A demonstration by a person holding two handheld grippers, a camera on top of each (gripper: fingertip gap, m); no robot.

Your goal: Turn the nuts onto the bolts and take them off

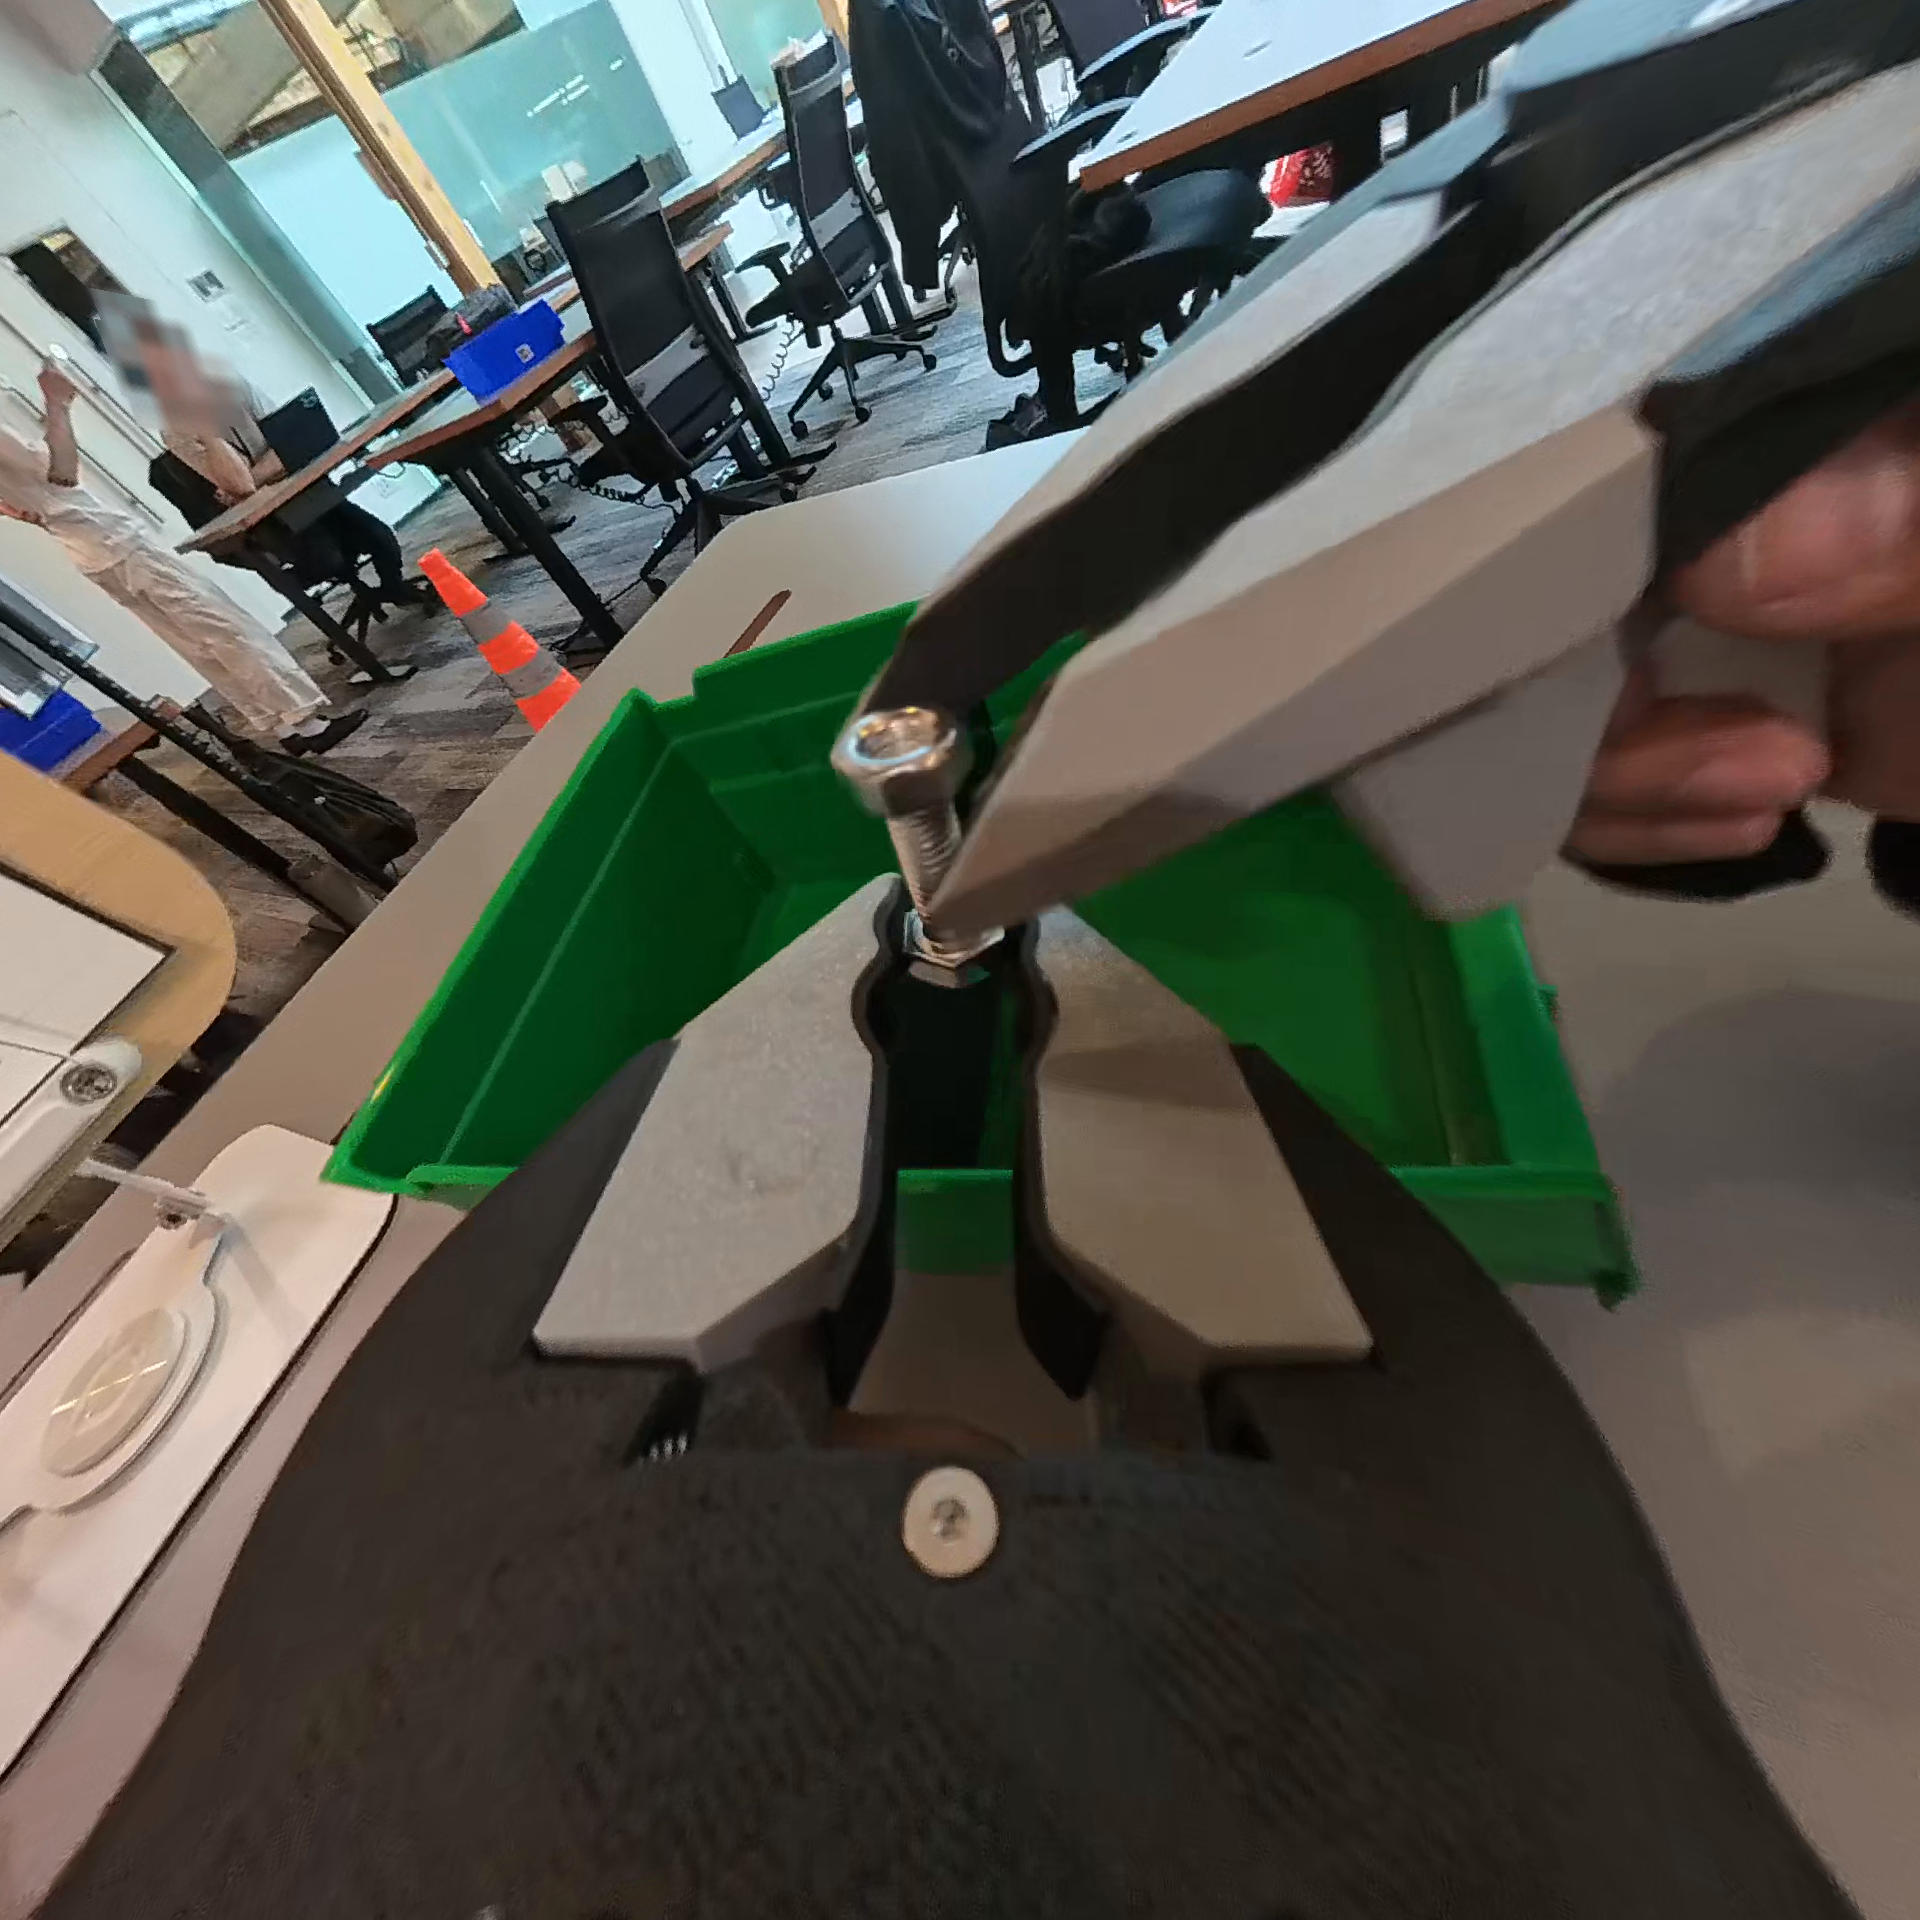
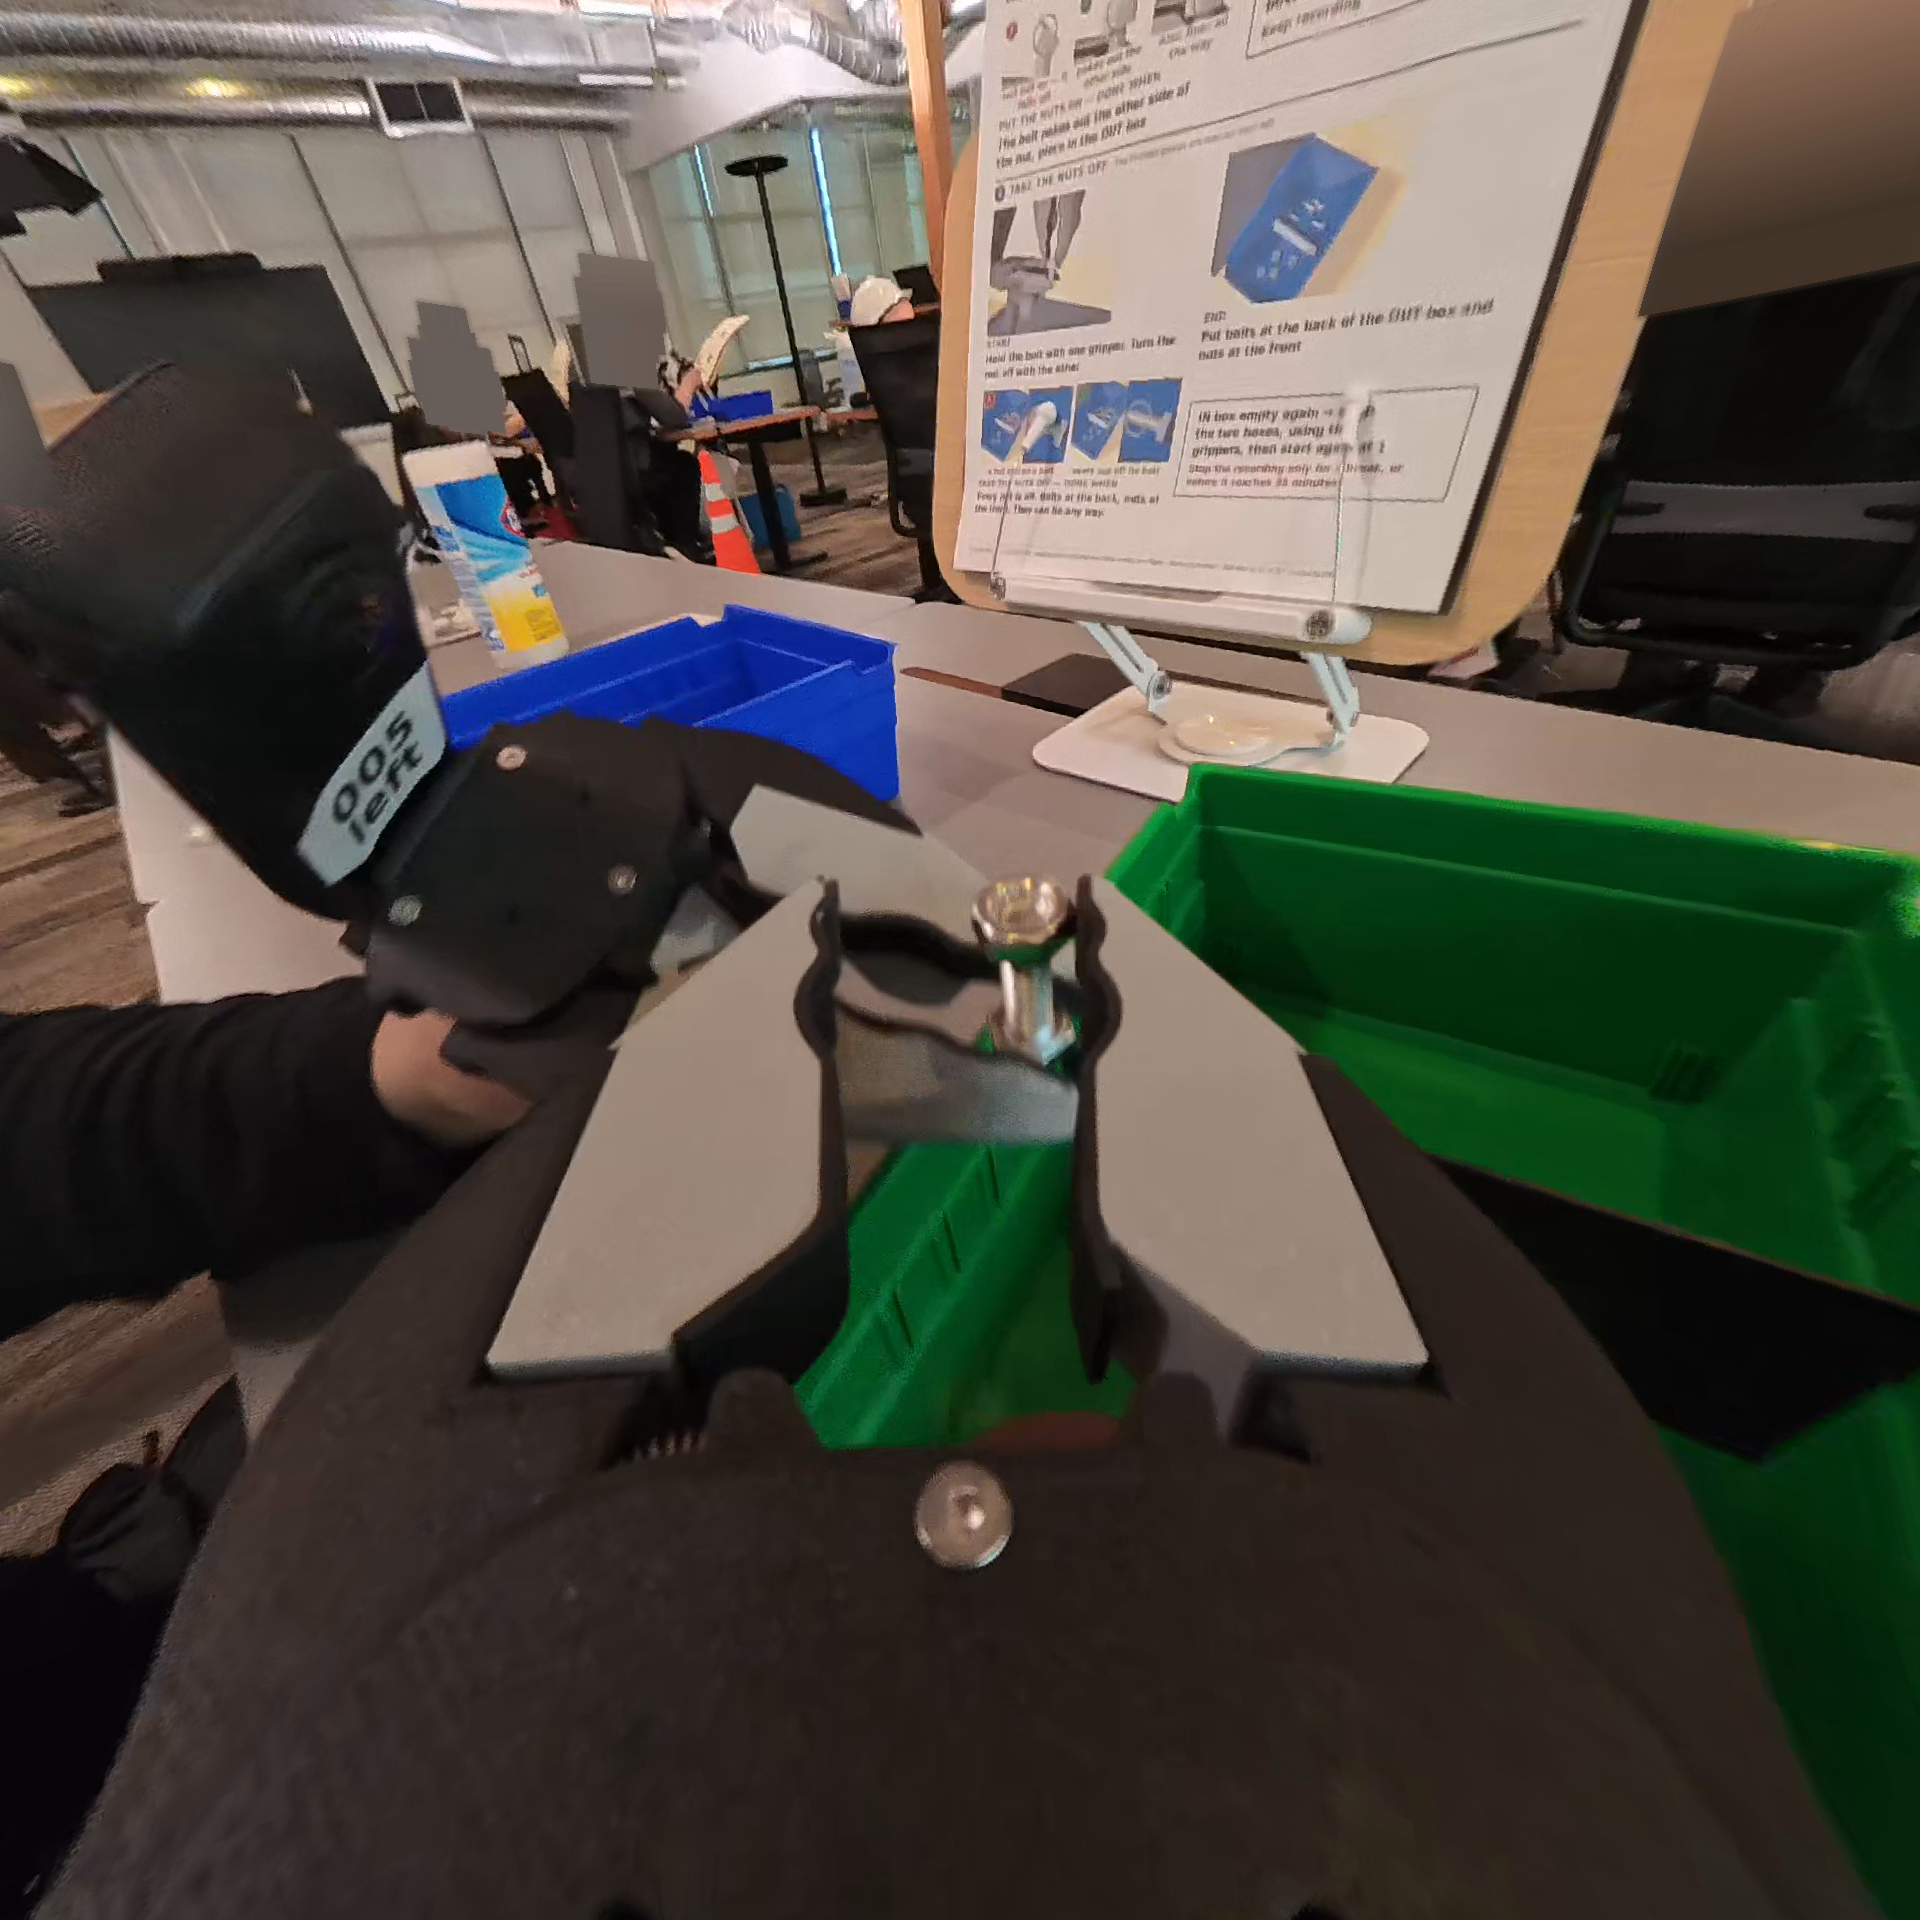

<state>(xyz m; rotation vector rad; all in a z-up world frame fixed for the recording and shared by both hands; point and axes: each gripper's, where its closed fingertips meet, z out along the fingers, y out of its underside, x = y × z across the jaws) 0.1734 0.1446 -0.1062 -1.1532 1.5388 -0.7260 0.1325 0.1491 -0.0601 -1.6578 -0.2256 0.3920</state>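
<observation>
the left gripper (image 1: 951, 961) is nearly closed, its black-lined tips pinched on a small hex nut (image 1: 943, 951) that sits on the lower threads of a silver bolt (image 1: 914, 821). the bolt stands roughly upright above the green bin (image 1: 582, 935), its round socket head (image 1: 896, 753) at the top and the nut at the bottom of the visible shank. the right gripper (image 1: 940, 800) reaches in from the upper right of the bin, held by a hand (image 1: 1766, 665); in the left wrist view its grey fingers (image 1: 1195, 769) lie either side of the bolt, one tip against the shank just above the nut. in the right wrist view the right gripper (image 2: 951, 966) is clearly parted, with a wide gap between the pads; the bolt (image 2: 1023, 977) stands against the right-hand finger only, so it touches the bolt but is not clamped on it. the left gripper (image 2: 997, 1081) comes in from the left under the bolt, above the near edge of the green bin (image 2: 1558, 1039). a blue bin (image 2: 727, 686) rests on the grey table (image 2: 977, 738) beyond the green bin to the left, and an instruction sheet on a stand (image 2: 1247, 312) is behind the green bin.
</observation>
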